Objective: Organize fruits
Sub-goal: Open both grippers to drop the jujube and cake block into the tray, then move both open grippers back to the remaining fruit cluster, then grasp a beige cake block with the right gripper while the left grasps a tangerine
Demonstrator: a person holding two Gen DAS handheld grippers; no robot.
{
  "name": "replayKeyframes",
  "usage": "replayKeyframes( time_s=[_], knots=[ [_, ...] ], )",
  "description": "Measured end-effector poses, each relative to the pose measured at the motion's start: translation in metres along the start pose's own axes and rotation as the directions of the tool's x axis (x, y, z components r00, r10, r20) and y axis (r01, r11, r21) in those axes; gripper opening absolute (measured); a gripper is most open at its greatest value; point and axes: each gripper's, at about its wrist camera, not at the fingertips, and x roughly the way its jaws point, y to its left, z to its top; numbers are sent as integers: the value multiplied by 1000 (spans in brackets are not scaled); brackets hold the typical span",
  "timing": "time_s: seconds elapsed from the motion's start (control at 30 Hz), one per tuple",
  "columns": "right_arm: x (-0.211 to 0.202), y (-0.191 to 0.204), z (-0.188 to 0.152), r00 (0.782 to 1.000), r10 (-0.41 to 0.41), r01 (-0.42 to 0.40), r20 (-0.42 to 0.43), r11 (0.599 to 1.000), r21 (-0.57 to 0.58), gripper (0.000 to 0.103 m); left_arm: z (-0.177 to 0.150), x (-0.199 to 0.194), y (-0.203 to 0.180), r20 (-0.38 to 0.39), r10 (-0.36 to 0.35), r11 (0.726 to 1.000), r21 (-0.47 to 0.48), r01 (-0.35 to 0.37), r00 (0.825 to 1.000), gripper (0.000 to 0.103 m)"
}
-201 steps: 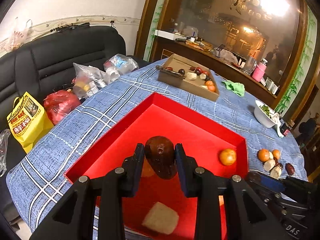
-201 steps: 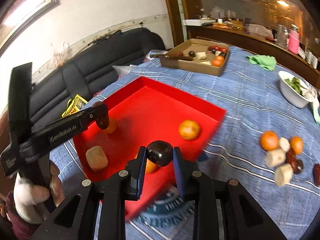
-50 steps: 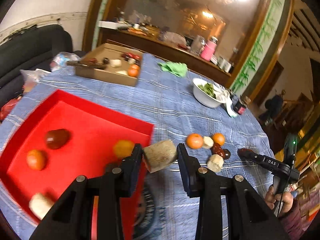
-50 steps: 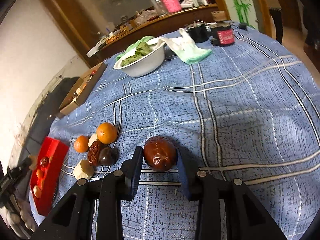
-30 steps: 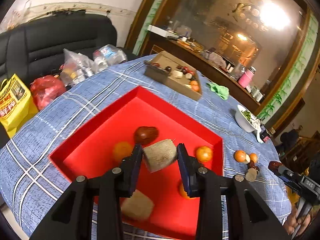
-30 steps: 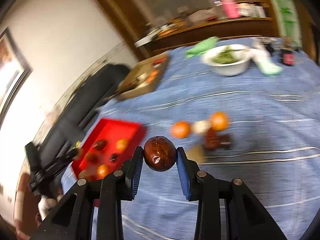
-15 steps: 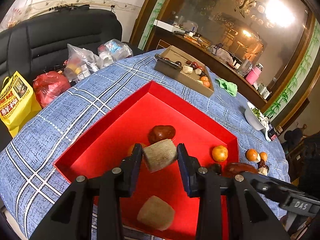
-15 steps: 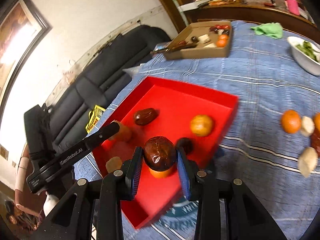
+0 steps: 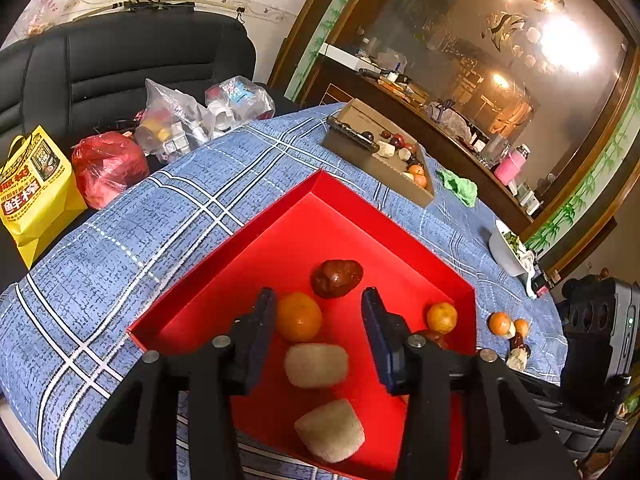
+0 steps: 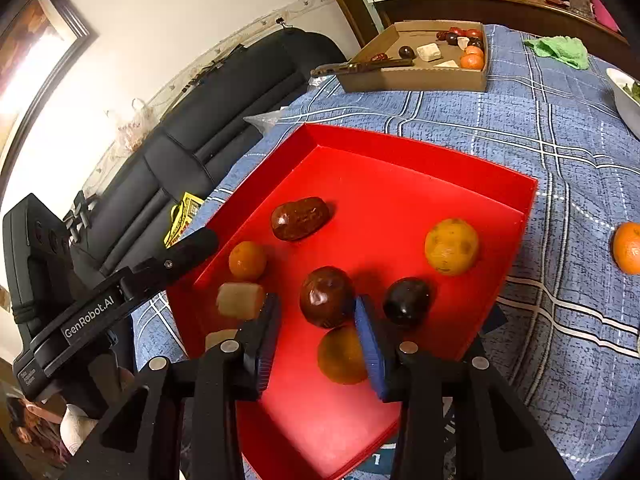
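- Left wrist view: the left gripper [image 9: 318, 326] hangs over a red tray [image 9: 224, 256] with its two fingers spread wide and nothing between them.
- Below the gap lie a pale beige block [image 9: 316, 365] and an orange [image 9: 298, 316] just beside the left finger; a second beige block [image 9: 330, 430] sits nearer the tray's close edge.
- A dark red date [image 9: 337, 278] rests further in, and another orange [image 9: 441, 317] lies near the tray's right wall.
- Right wrist view: the right gripper [image 10: 316, 334] is also spread open over the same tray [image 10: 400, 168]. A round dark red fruit [image 10: 326, 297] sits between its fingers, close to the right one; whether it touches is unclear.
- A near-black fruit [image 10: 407, 301] lies just right of that finger, a yellowish orange [image 10: 452, 246] beyond it, and an amber fruit [image 10: 340, 356] below the fingertips.
- Outside the tray, on the blue plaid tablecloth [image 10: 560, 140], one orange [image 10: 628, 253] sits at the right edge of view.
- A cardboard box [image 10: 416, 76] holding more fruit stands at the table's far side.
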Motion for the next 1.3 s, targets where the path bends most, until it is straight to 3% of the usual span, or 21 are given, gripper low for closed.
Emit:
replayKeyframes(
  time_s=[0.27,0.33,0.4,0.57,0.63,0.7,0.8,0.93,1.03,1.13,1.3],
  knots=[
    [-44,-23,-14,996,-14,8,91,998,68,52,3,-10,-24,20,-20,999,41,19,1000,55],
    [-57,-31,-19,993,-33,23,117,996,90,54,3,-13,-35,25,-29,998,62,27,999,62],
    [-74,-45,-26,986,-61,42,154,991,124,56,2,-19,-48,39,-34,996,81,31,999,79],
    [-123,-86,-48,954,-170,111,247,965,237,61,-12,-32,-83,28,-109,983,149,103,994,83],
    [-139,-103,-56,939,-212,136,270,952,275,63,-17,-27,-96,9,-101,979,181,98,995,83],
    [-153,-126,-64,929,-256,162,268,931,326,63,-20,-18,-109,-39,-97,975,195,103,995,83],
    [-172,-153,-71,921,-282,165,269,908,385,63,-25,-22,-123,-33,-118,970,208,122,993,83],
    [-180,-164,-69,913,-321,216,253,904,368,62,-34,-21,-135,-49,-110,962,247,118,993,83],
    [-171,-170,-63,918,-335,250,213,904,346,62,-37,-15,-140,-70,-96,961,255,111,993,83],
    [-161,-175,-59,926,-332,265,180,911,317,53,-37,-16,-145,-59,-96,958,265,108,994,83],
    [-132,-174,-48,936,-329,290,129,923,252,47,-34,-10,-164,-71,-105,946,301,122,992,83]
  ],
)
